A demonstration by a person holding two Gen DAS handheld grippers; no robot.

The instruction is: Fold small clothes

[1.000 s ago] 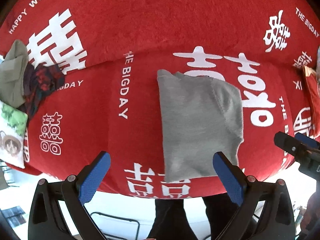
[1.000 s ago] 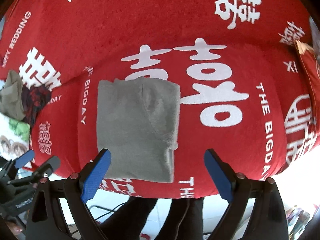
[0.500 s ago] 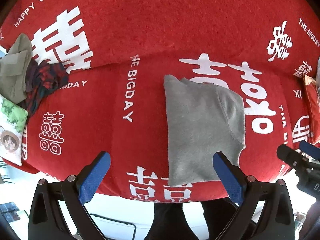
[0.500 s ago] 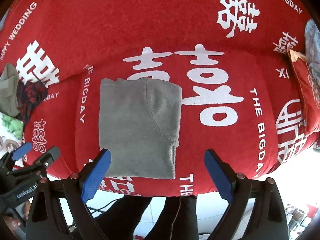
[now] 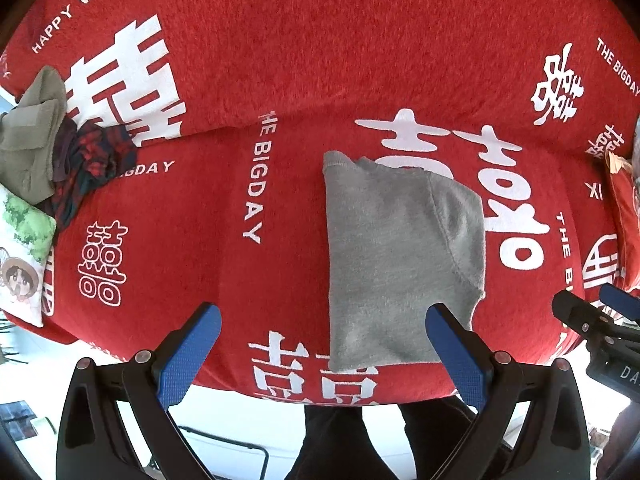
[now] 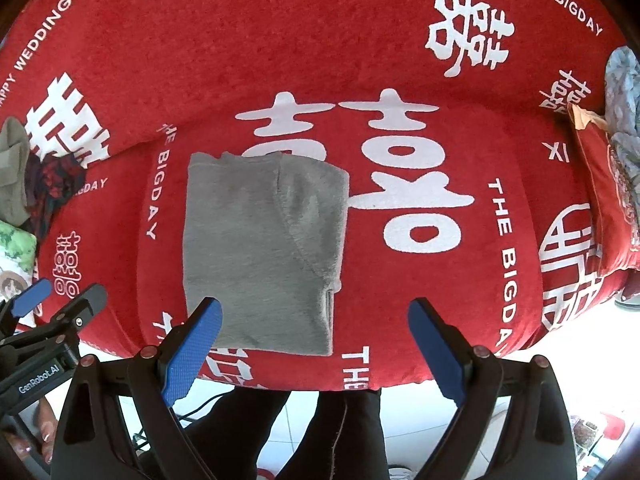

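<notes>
A grey knit garment (image 5: 396,256) lies folded into a rectangle on the red sofa seat (image 5: 172,240); the right wrist view shows the same garment (image 6: 260,252) left of centre. My left gripper (image 5: 320,344) hangs open above the seat's front edge, its right finger over the garment's near right corner. My right gripper (image 6: 314,340) is open too, with its left finger over the garment's near left corner. Neither holds anything. Each gripper shows at the edge of the other's view.
Unfolded clothes, an olive piece (image 5: 32,136) and a dark plaid piece (image 5: 84,168), are heaped at the sofa's left end beside a cartoon cushion (image 5: 24,256). A red cushion (image 6: 608,208) and blue-grey fabric (image 6: 624,92) sit at the right end. A person's dark-trousered legs (image 6: 288,432) stand below.
Both grippers have drawn back from the sofa and risen a little, so the garment sits smaller and farther in both views. The garment itself has not moved.
</notes>
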